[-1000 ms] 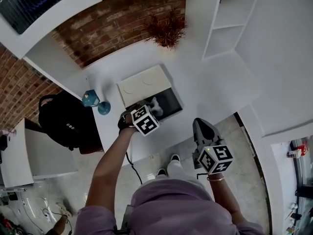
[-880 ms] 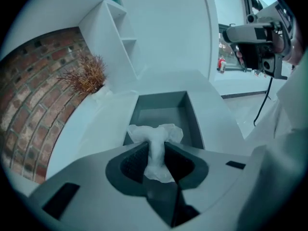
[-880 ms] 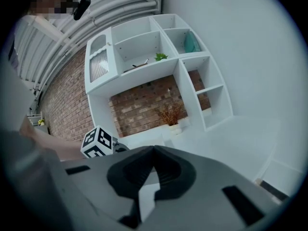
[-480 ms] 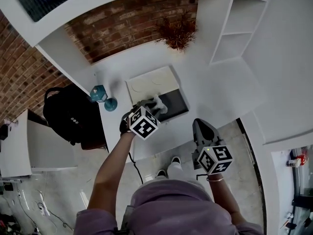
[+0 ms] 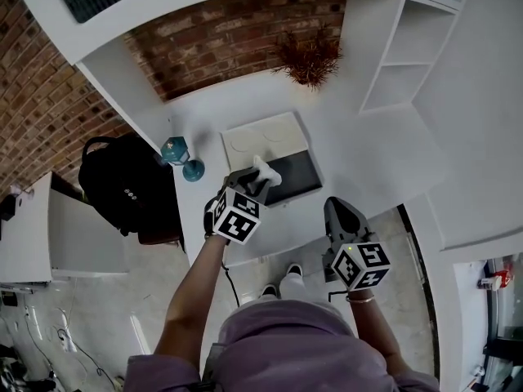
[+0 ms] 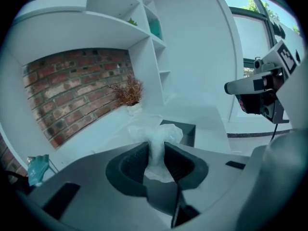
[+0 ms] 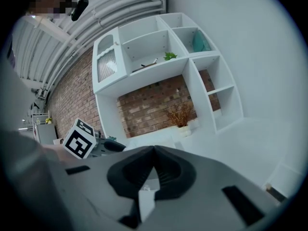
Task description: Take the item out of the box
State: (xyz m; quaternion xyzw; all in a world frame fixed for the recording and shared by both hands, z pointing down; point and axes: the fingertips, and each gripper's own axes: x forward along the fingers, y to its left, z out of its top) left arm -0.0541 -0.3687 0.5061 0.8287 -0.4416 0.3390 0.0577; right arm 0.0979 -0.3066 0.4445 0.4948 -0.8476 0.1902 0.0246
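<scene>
The item (image 6: 160,134), a small white bundle in crinkled clear wrap, is pinched between the pads of the left claw (image 6: 155,150), its upper end sticking out past the jaw tips. In the head view it hangs over the left edge of the open box (image 5: 299,179), whose dark inside lies beside its pale lid (image 5: 263,136) on the white tabletop (image 5: 368,149). The right claw (image 5: 335,208) is held back near the person's body, its jaws together and empty. A teal ornament (image 5: 175,149) stands left of the box.
</scene>
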